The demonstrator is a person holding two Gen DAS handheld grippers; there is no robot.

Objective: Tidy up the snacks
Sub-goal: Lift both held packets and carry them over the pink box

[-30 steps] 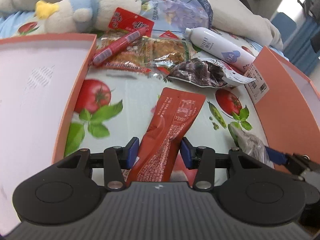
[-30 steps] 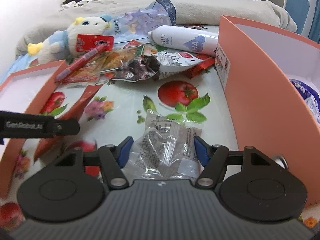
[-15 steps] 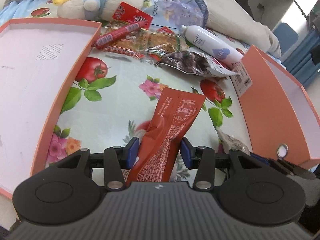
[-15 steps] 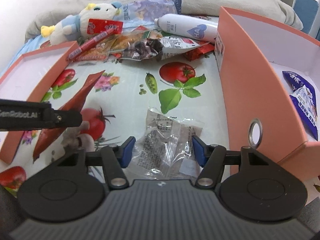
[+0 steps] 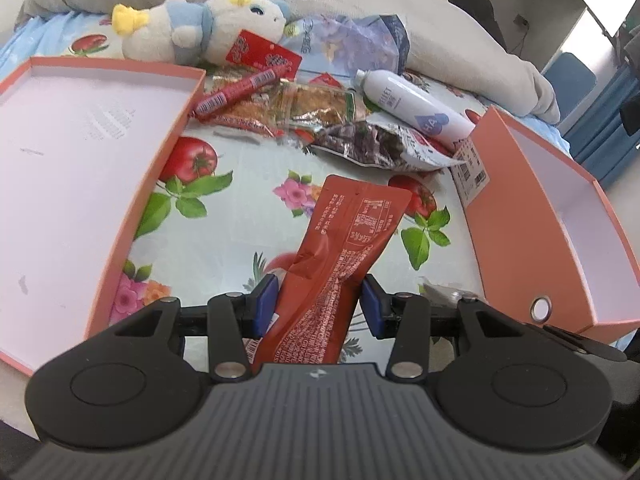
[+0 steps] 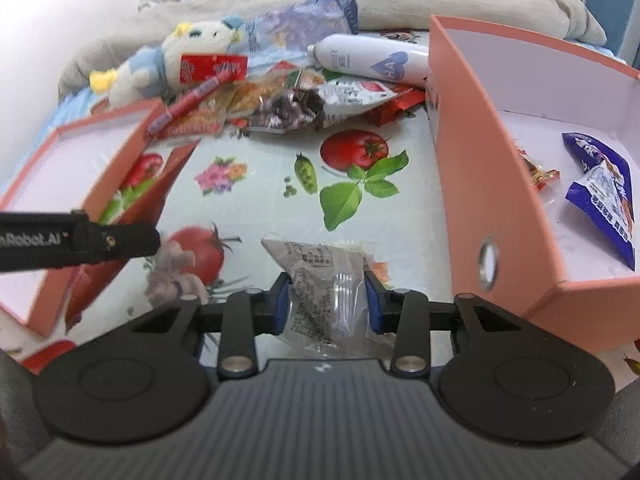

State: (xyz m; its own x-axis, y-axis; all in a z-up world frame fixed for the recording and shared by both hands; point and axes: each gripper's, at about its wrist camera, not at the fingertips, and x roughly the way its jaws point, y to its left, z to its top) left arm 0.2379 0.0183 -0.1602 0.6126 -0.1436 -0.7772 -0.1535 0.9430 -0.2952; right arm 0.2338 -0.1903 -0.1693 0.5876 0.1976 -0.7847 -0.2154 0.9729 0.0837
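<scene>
**Q:** What does each hand carry, and where, measured from the deep orange box?

**A:** The deep orange box (image 6: 480, 184) stands open on a bed covered by a tomato-print cloth (image 5: 240, 208). The left gripper (image 5: 320, 306) has its blue fingers (image 5: 266, 300) clenched on the lower part of a long red snack pouch (image 5: 344, 248), which juts forward above the cloth, well to the left of the box. The right gripper (image 6: 326, 304) grasps a small clear, crinkled snack packet (image 6: 320, 276) between its fingers, just left of the box's near corner with the metal ring (image 6: 487, 258).

**Q:** Why are they held that way?

**A:** It looks like both snacks are lifted clear of the cloth so they can be carried over a wall and dropped in. Each is pinched near one end, leaving most of the packet free ahead of the fingers.

**Q:** What already lies in the box?

**A:** A blue snack bag (image 6: 600, 196) and a small red wrapper (image 6: 540, 174) rest on its white floor, which suggests it is the collecting place.

**Q:** What remains outside?

**A:** Beyond the box's far-left corner sits a pile: a dark snack bag (image 5: 372, 146), orange-brown packets (image 5: 304, 106) and a red sausage stick (image 5: 240, 90), beside a white bottle (image 5: 412, 108) and a plush toy (image 5: 200, 28). Far left of the box lies a shallow orange lid (image 5: 80, 160), nothing visible inside it.
</scene>
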